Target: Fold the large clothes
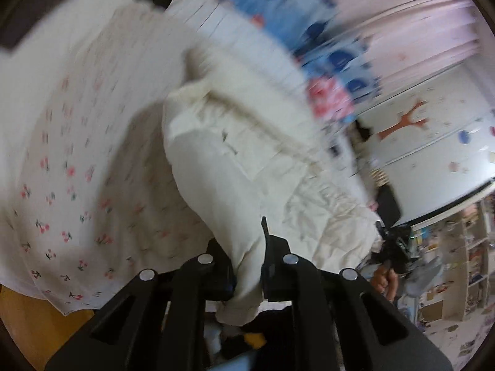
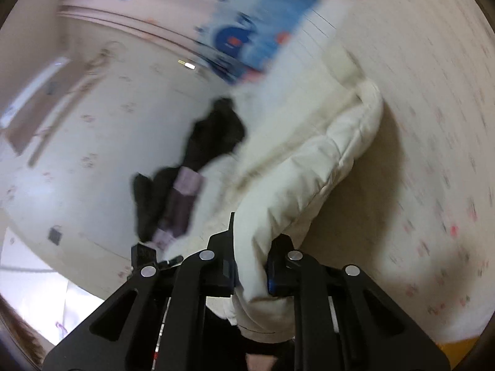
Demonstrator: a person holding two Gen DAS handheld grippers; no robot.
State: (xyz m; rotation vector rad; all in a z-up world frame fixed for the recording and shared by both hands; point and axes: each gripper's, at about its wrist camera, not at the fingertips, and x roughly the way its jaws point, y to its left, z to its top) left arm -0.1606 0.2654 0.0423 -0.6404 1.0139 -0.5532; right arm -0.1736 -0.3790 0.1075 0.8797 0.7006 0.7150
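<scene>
On my left wrist view, the left gripper [image 1: 247,266] has its black jaws clamped on a bunched fold of the cream-white puffy quilted garment [image 1: 216,160], the cloth squeezed between both pads and spilling out below them. The rest of that one garment trails up and away over the white cherry-print bed sheet [image 1: 62,167], which covers the bed; a blue-and-white patterned blanket [image 1: 334,61] lies at the far end, all smeared by blur. Beyond it I see a pale pink curtain [image 1: 417,24] and a white wardrobe with a tree decal [image 1: 433,130]. Over to my right wrist view: the right gripper [image 2: 249,266] is likewise closed tight on a thick roll of the same garment [image 2: 309,173], fabric pinched between the pads. One crumpled black piece of clothing [image 2: 213,133] lies just beside the garment on the sheet [image 2: 433,154].
</scene>
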